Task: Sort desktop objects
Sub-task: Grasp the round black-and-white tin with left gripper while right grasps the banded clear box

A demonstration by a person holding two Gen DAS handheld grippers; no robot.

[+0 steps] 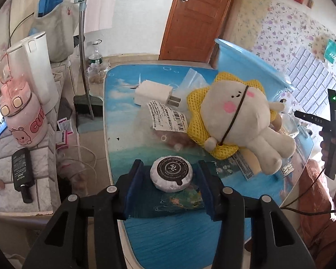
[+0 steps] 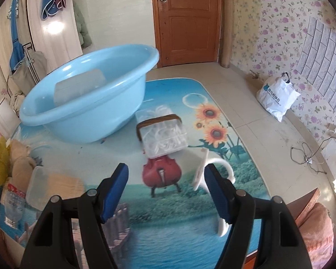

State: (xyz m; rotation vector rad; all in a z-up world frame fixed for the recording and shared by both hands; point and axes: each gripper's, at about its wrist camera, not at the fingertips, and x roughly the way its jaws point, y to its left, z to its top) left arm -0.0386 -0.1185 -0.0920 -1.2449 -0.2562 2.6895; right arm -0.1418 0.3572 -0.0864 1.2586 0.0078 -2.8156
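Note:
My left gripper (image 1: 170, 176) is open, its jaws on either side of a round paper-wrapped cake with a black label (image 1: 171, 173) lying on the table; the pads stand apart from it. Beyond it lie a plush toy in yellow mesh (image 1: 235, 116), a white charger plug (image 1: 154, 94) and a labelled plastic bag (image 1: 168, 121). My right gripper (image 2: 165, 186) is open and empty above the table. Ahead of it lie a clear plastic box with a brown band (image 2: 162, 132) and a white hook-shaped piece (image 2: 217, 170). A light blue basin (image 2: 87, 103) holds a translucent box.
The table (image 2: 168, 235) has a printed seascape cover. At its left in the right wrist view lie a clear box of toothpicks (image 2: 51, 188) and a small bottle (image 2: 13, 201). A tiled counter (image 1: 2, 157) carries a pink cup (image 1: 22, 116) and a black tube (image 1: 21, 170).

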